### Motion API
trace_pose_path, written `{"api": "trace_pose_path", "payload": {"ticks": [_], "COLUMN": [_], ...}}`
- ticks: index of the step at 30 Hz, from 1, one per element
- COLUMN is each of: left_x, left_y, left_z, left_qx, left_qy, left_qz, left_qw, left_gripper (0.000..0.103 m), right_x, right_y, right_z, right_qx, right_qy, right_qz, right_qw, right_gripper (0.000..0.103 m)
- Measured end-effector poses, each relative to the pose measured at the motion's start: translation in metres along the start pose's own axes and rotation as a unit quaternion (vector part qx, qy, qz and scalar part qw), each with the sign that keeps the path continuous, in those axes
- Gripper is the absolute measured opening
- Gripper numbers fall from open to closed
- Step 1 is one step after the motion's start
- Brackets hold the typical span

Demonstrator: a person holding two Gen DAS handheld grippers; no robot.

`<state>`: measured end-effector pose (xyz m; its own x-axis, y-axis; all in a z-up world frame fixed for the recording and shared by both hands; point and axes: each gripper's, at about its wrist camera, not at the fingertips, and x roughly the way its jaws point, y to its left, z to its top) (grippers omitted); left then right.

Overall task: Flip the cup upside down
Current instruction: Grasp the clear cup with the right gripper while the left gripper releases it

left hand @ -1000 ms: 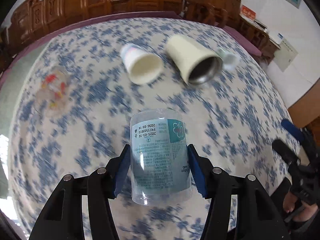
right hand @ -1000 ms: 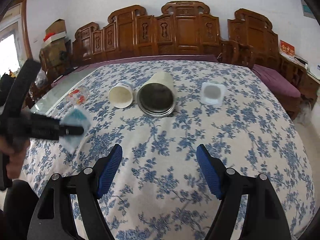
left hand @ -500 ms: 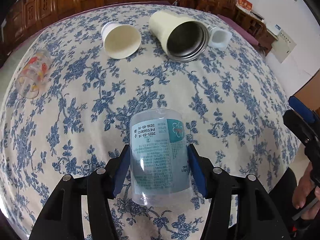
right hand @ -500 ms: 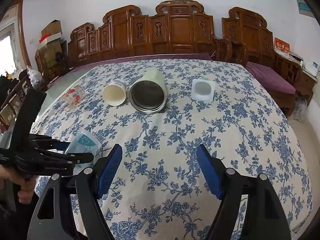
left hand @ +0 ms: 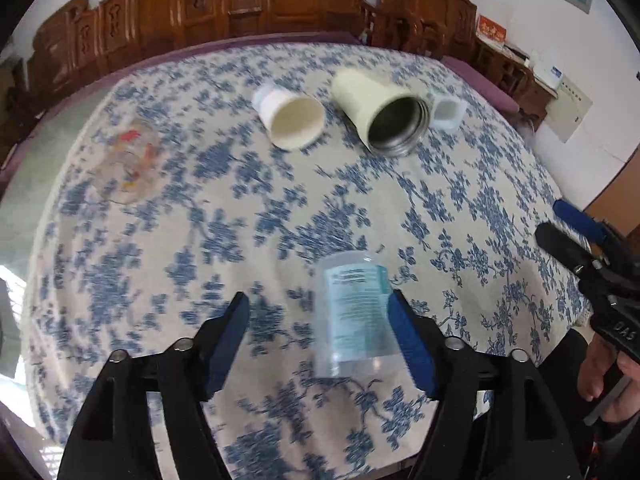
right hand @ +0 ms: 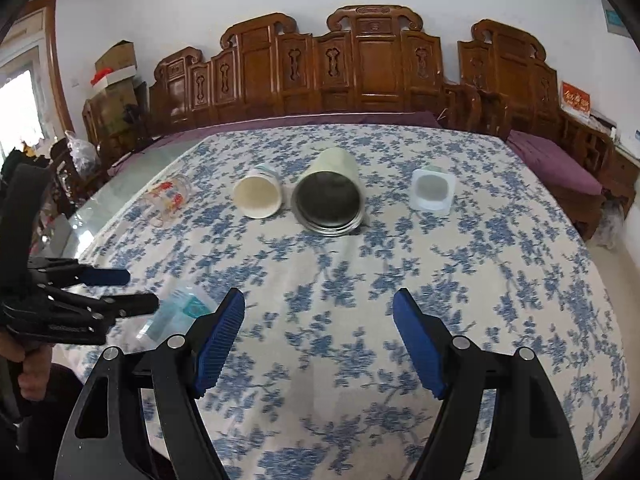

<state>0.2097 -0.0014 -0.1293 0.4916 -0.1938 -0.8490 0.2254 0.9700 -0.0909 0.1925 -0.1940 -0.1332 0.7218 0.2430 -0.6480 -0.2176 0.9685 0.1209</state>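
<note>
The left tool (left hand: 318, 342) is spread wide, its right finger just beside the clear labelled cup (left hand: 354, 314), which sits inverted on the flowered counter (left hand: 460, 208) near its front edge. The right tool (right hand: 318, 336) hovers spread and empty. To finish cleanly, back the left tool straight away without brushing the light cup, which looks easy to tip.
</note>
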Motion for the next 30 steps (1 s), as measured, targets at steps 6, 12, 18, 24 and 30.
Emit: {"api": "trace_pose_path", "payload": {"ticks": [6, 12, 18, 24, 30], "left_x": [-0.046, -0.076, -0.082, -0.074, -0.064], "left_y": [0.026, 0.057, 0.082, 0.096, 0.101], "left_z": [-0.005, -0.018, -0.034, -0.047, -0.051], "left_qx": [-0.015, -0.042, -0.057, -0.072, -0.08], "left_qy": [-0.066, -0.117, -0.132, -0.132, -0.119], "left_qz": [0.043, 0.089, 0.109, 0.11, 0.102], "left_qw": [0.9967, 0.9882, 0.9835, 0.9826, 0.9844], "left_gripper": [0.09, 0.095, 0.095, 0.095, 0.095], "right_x": [0.009, 0.034, 0.066, 0.105, 0.129], "right_y": [0.026, 0.055, 0.077, 0.09, 0.085], "right_z": [0.007, 0.018, 0.02, 0.011, 0.008], "right_qx": [0.009, 0.021, 0.028, 0.054, 0.092], "right_qy": [0.019, 0.065, 0.12, 0.191, 0.231], "right_qz": [0.036, 0.072, 0.087, 0.079, 0.08], "right_qw": [0.999, 0.995, 0.989, 0.977, 0.965], "right_gripper": [0.079, 0.079, 0.079, 0.079, 0.077]}}
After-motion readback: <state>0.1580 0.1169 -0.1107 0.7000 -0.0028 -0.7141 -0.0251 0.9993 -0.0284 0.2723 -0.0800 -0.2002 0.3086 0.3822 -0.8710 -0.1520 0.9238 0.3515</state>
